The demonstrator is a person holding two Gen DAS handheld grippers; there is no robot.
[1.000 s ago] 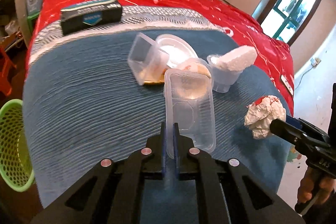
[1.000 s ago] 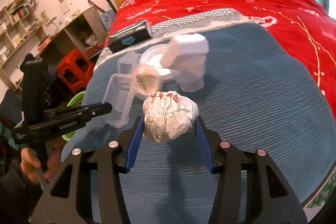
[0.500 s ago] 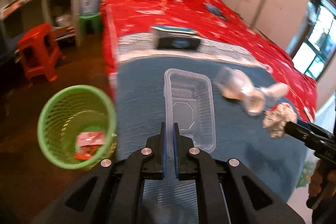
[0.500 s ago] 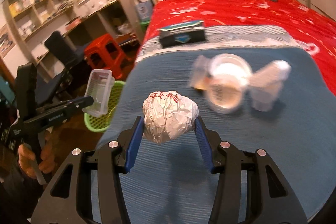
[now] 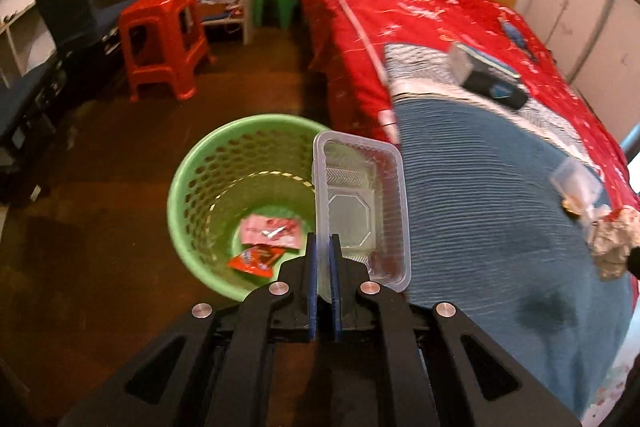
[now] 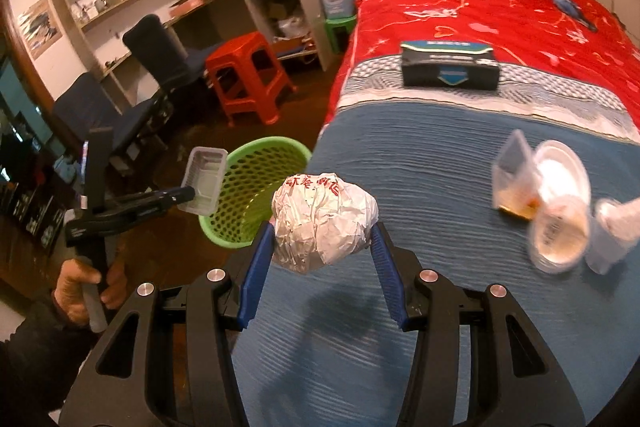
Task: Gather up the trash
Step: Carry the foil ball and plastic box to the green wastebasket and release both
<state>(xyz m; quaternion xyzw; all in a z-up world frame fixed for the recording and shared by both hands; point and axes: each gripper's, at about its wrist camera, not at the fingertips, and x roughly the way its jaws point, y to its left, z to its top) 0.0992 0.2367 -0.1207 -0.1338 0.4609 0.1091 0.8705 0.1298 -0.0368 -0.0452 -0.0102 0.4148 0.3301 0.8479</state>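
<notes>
My left gripper (image 5: 324,241) is shut on the rim of a clear plastic tray (image 5: 362,203), which hangs over the right edge of the green mesh basket (image 5: 208,187) on the floor. Red snack wrappers (image 5: 260,255) lie in the basket's bottom. My right gripper (image 6: 322,235) is shut on a crumpled white paper ball (image 6: 322,225) with red print, held above the blue blanket (image 6: 440,167). The right wrist view also shows the left gripper (image 6: 188,193) with the tray (image 6: 204,177) beside the basket (image 6: 256,195). Clear cups and lids (image 6: 552,203) lie on the blanket at the right.
A dark box (image 6: 450,65) lies on the bed's red cover (image 6: 500,7). A red stool (image 5: 162,39), a green stool (image 5: 274,3) and dark chairs (image 6: 160,55) stand on the brown floor by the shelves. A person's hand (image 6: 86,285) holds the left gripper's handle.
Both grippers have swung left from over the blanket toward the basket. The tray now hangs over the basket's rim, and the paper ball has come nearer the bed's left edge.
</notes>
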